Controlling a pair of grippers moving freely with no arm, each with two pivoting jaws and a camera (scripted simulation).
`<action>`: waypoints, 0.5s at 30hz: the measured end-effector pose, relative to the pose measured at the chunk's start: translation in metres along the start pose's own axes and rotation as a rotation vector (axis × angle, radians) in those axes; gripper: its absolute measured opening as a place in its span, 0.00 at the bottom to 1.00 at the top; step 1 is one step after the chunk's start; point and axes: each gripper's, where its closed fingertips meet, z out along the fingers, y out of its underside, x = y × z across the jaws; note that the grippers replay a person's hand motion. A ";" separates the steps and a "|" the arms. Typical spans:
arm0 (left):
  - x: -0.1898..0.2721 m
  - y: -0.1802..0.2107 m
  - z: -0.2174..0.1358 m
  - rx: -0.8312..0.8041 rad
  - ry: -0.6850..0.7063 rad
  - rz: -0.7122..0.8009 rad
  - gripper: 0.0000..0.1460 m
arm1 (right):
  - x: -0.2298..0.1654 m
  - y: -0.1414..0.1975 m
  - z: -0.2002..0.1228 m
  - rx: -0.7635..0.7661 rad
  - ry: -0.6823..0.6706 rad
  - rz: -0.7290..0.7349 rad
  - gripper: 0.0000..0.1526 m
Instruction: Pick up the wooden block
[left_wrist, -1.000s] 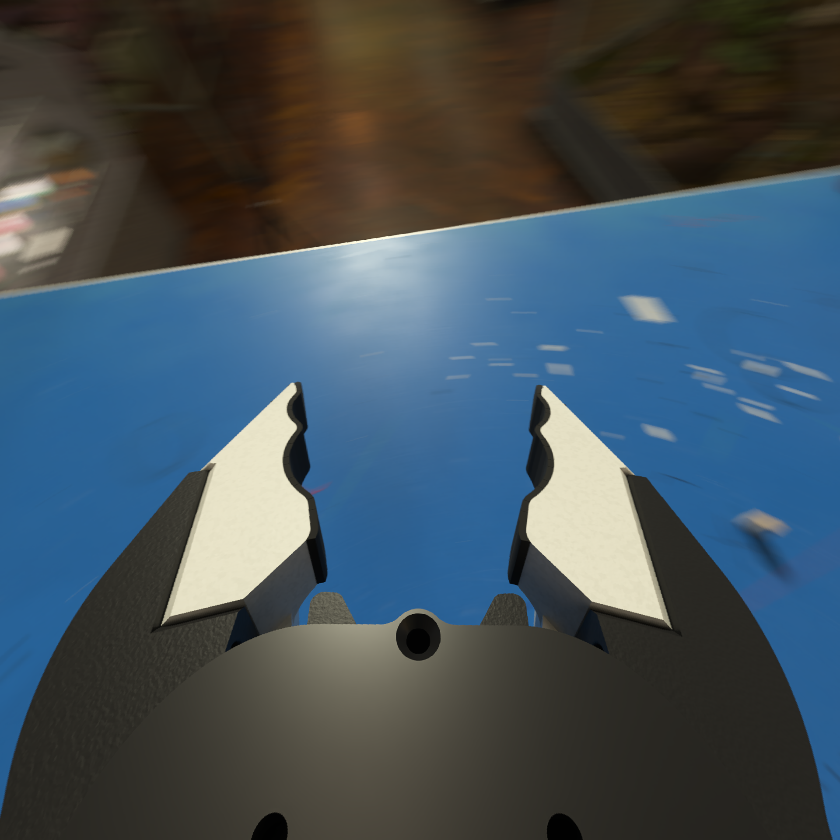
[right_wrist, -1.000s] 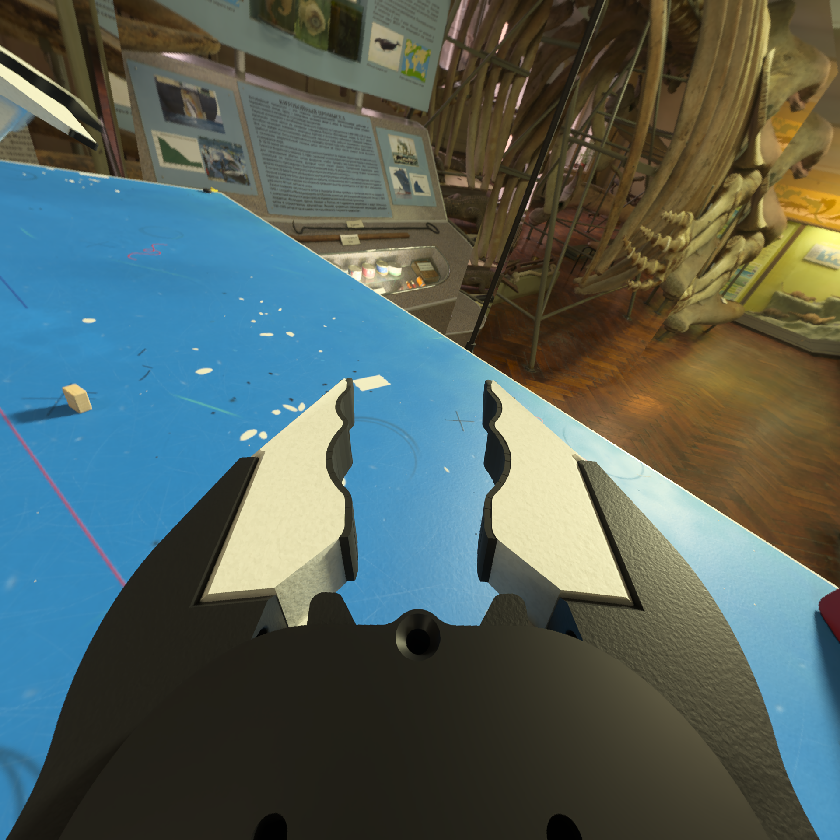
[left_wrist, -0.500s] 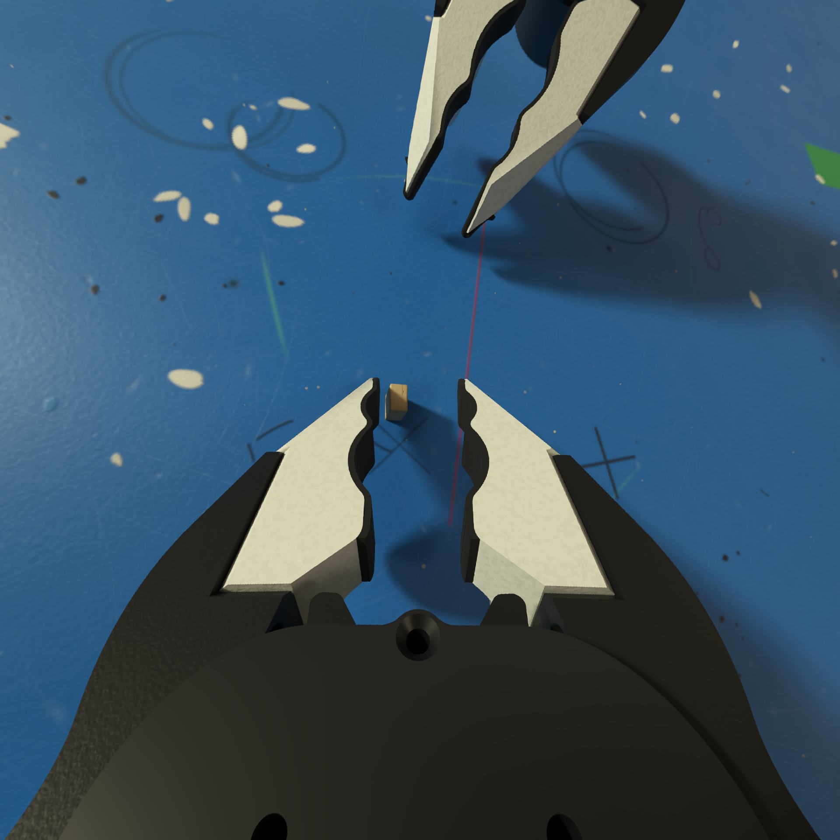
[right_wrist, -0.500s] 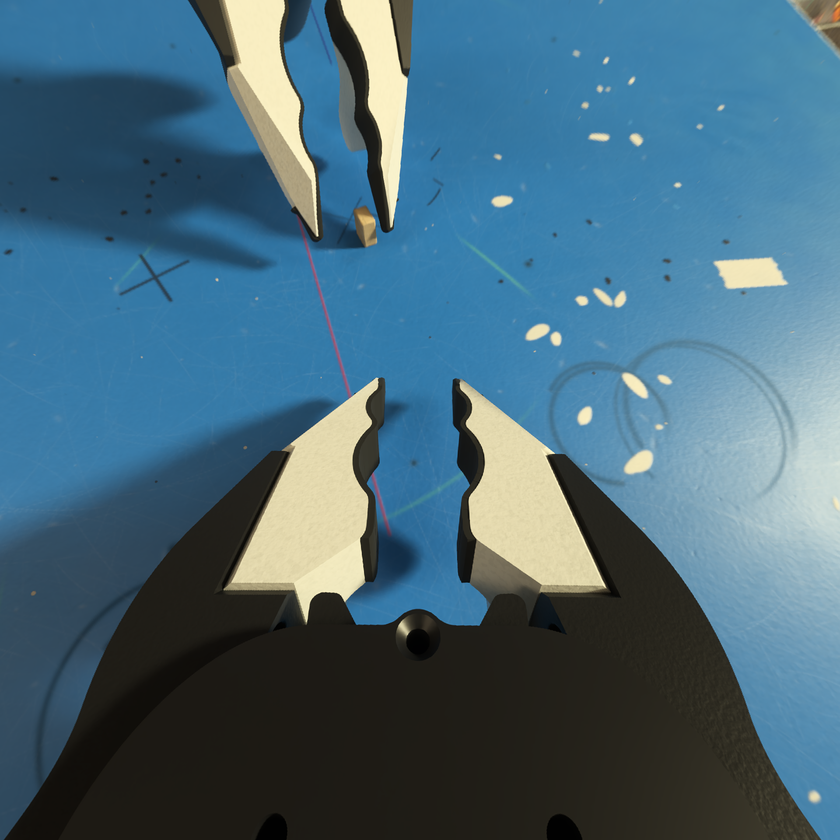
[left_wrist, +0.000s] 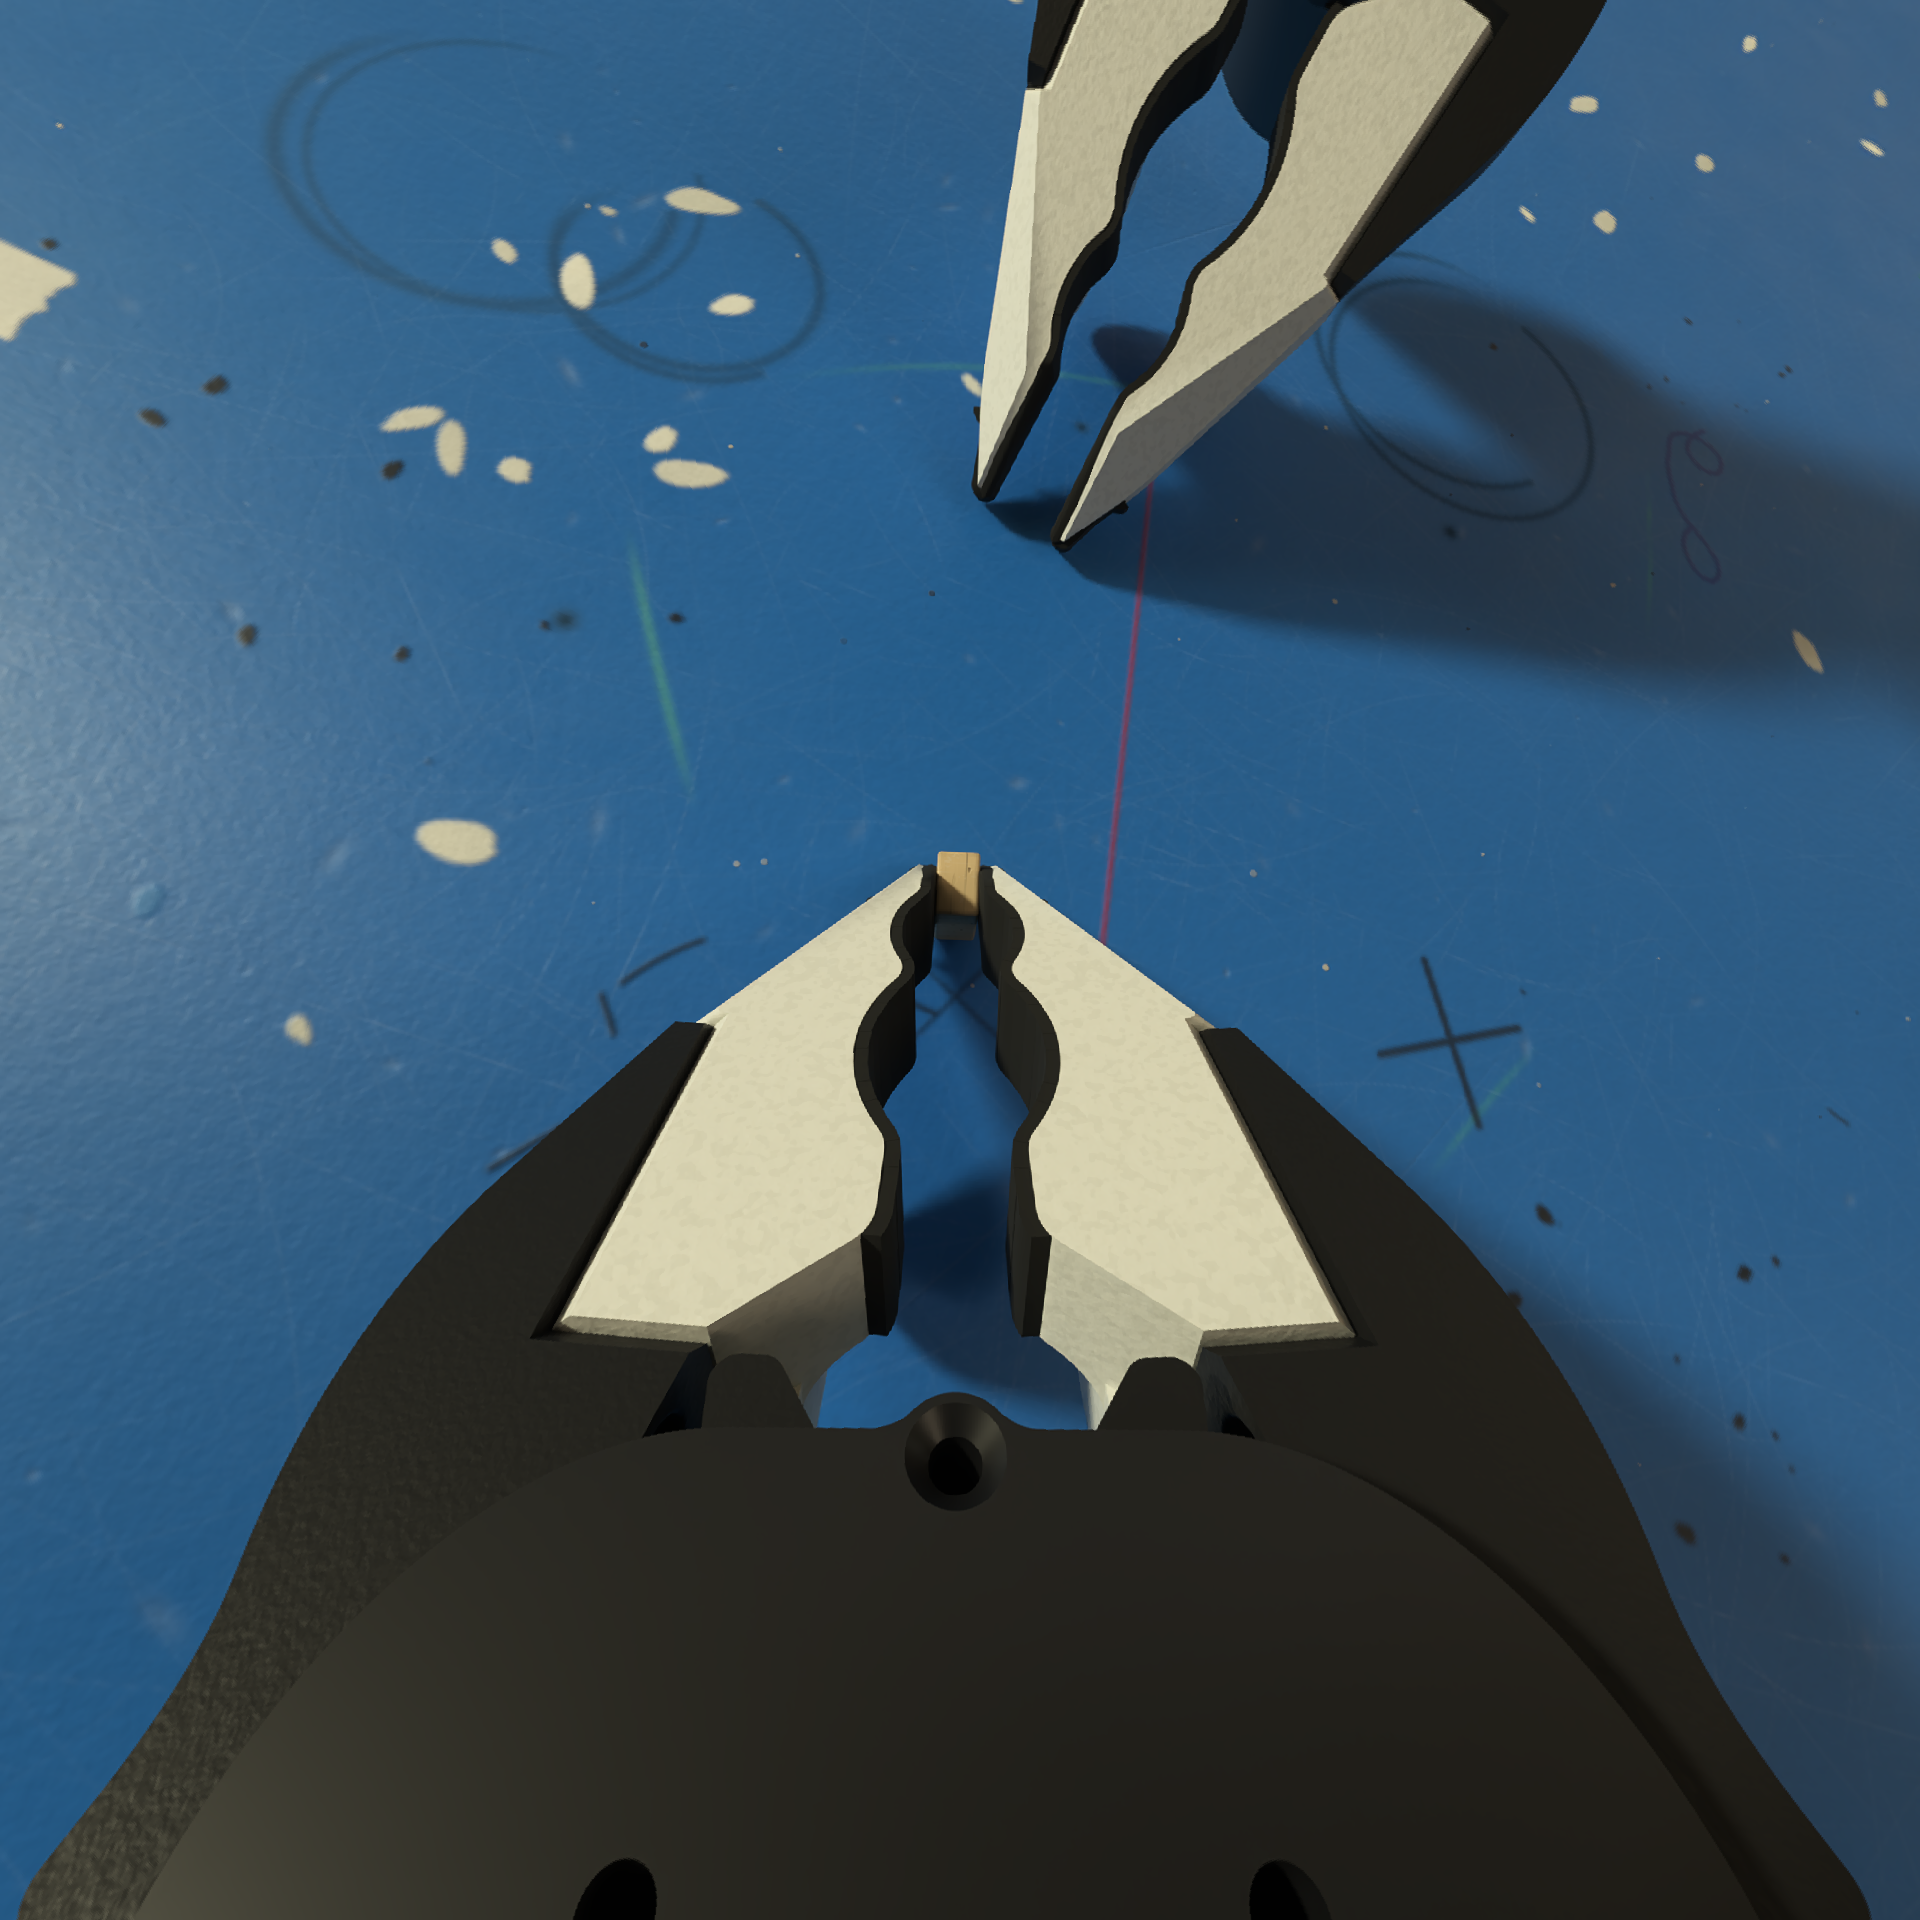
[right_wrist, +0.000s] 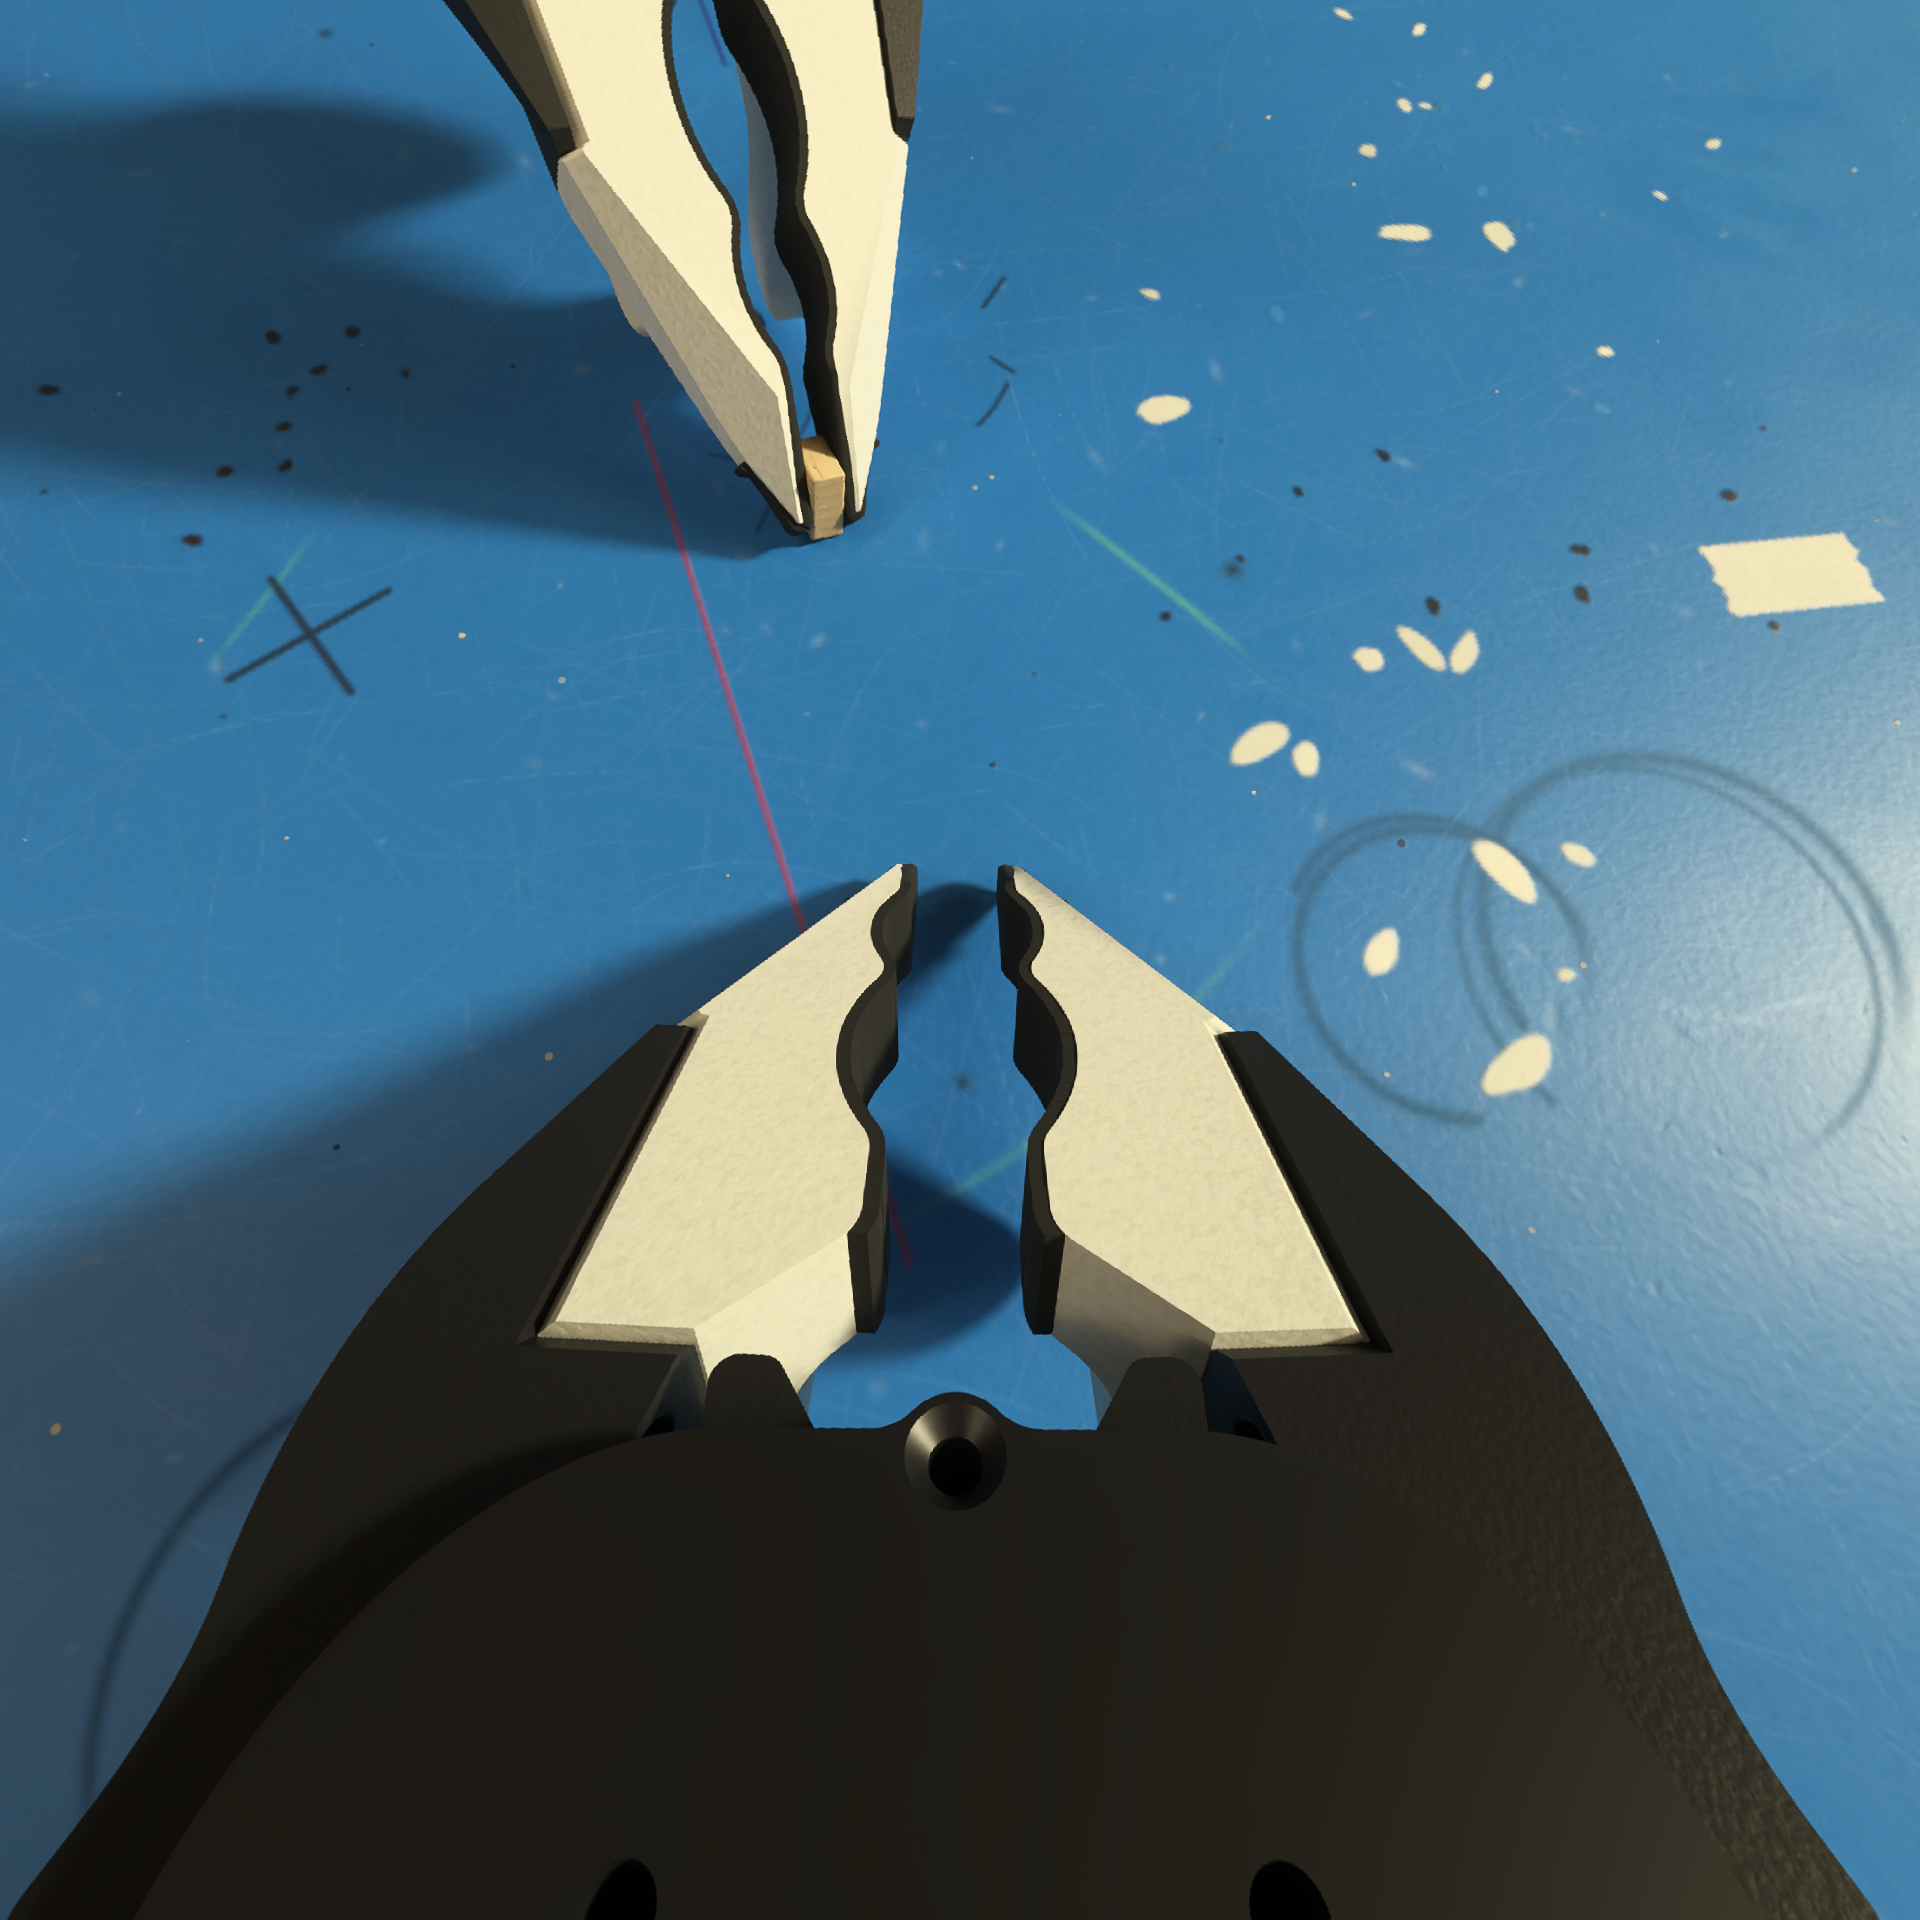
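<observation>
While no readable writing shows, the left gripper (left_wrist: 957, 881) pinches the small pale wooden block (left_wrist: 957, 883) at its fingertips; the right gripper (right_wrist: 956, 883) hovers narrowly parted, empty.

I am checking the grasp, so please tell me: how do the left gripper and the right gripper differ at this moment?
The left gripper is shut on the wooden block, pinched at its fingertips; the right gripper holds nothing. The left gripper's tips nearly meet around the block; the right gripper's tips show a clear gap. Both point down at the blue table, tips facing each other, with the same black bodies and white fingers.
</observation>
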 end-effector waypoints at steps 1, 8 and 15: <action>0.000 0.000 0.000 0.000 0.000 0.003 0.05 | 0.000 -0.001 0.001 -0.001 0.003 -0.004 0.10; -0.004 -0.001 -0.007 -0.013 -0.069 0.091 0.05 | -0.002 -0.002 0.003 -0.002 0.021 -0.043 0.06; -0.075 -0.019 -0.122 0.103 -0.615 0.084 0.05 | -0.004 -0.002 0.003 -0.002 0.012 -0.062 0.05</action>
